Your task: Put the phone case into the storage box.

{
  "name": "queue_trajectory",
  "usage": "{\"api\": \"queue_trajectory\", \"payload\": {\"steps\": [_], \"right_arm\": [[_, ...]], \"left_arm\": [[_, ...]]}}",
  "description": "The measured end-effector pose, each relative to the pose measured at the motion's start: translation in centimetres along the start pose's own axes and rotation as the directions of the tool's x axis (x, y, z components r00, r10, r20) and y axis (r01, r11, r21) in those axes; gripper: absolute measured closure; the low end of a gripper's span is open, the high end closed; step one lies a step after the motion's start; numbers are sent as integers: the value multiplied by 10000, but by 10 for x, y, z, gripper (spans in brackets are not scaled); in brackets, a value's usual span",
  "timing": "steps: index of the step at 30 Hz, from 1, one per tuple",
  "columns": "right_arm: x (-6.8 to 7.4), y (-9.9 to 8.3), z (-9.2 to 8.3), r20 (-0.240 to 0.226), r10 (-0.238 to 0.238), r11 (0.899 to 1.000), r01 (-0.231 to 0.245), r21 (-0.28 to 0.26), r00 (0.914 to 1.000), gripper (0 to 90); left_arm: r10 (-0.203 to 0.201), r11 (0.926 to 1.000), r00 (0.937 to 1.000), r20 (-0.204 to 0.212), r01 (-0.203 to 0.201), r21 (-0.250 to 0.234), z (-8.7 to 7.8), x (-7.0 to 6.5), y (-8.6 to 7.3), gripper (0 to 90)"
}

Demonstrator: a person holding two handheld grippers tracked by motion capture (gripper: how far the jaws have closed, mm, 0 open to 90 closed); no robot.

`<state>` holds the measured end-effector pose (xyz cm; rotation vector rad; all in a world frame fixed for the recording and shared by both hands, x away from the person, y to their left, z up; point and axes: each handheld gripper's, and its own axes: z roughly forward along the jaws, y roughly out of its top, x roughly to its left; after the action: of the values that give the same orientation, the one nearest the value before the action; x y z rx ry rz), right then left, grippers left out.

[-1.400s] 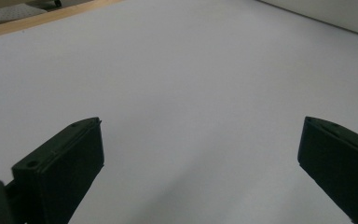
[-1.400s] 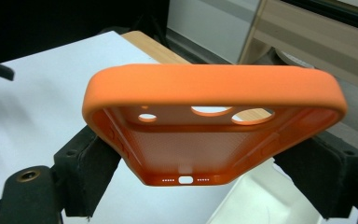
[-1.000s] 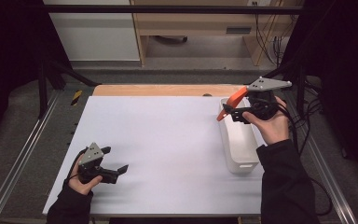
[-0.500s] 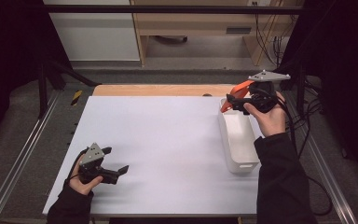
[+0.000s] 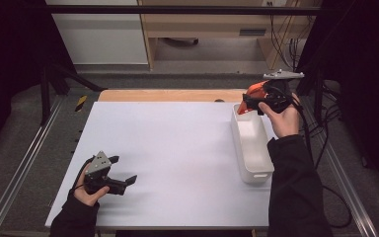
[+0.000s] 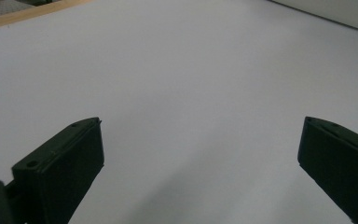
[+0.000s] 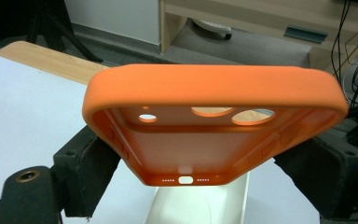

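An orange phone case (image 5: pixel 249 95) hangs in the air above the far end of a white bin (image 5: pixel 251 143). My right gripper (image 5: pixel 244 104) is shut on it, held by a hand at the table's far right. In the right gripper view the case (image 7: pixel 214 88) lies flat between the two black jaws, its open inside and camera holes facing me and the bin (image 7: pixel 205 205) below it. My left gripper (image 5: pixel 123 170) rests near the table's front left corner, held by the other hand. Its jaws stand wide open over bare white table (image 6: pixel 191 70) with nothing between them.
The long white bin lies along the table's right side, and its inside looks bare. A wooden strip (image 5: pixel 172 95) edges the far side of the white table. Metal rails (image 5: pixel 24 163) run along both sides. Cables (image 5: pixel 325 163) trail from the right gripper off the right side.
The right gripper with the orange case has shifted slightly toward the table's far edge and turned, so the case looks shorter. The left gripper has stayed put.
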<state>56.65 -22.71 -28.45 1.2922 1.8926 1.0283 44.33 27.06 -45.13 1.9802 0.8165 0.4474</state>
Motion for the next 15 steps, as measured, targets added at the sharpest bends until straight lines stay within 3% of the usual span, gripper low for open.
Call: {"api": "queue_trajectory", "payload": {"steps": [15], "right_arm": [[-5,1,26,536,330,9983,-356,469,9980,156]], "left_arm": [[28,10000,10000,63,-28,66,2,0,-1,0]]}}
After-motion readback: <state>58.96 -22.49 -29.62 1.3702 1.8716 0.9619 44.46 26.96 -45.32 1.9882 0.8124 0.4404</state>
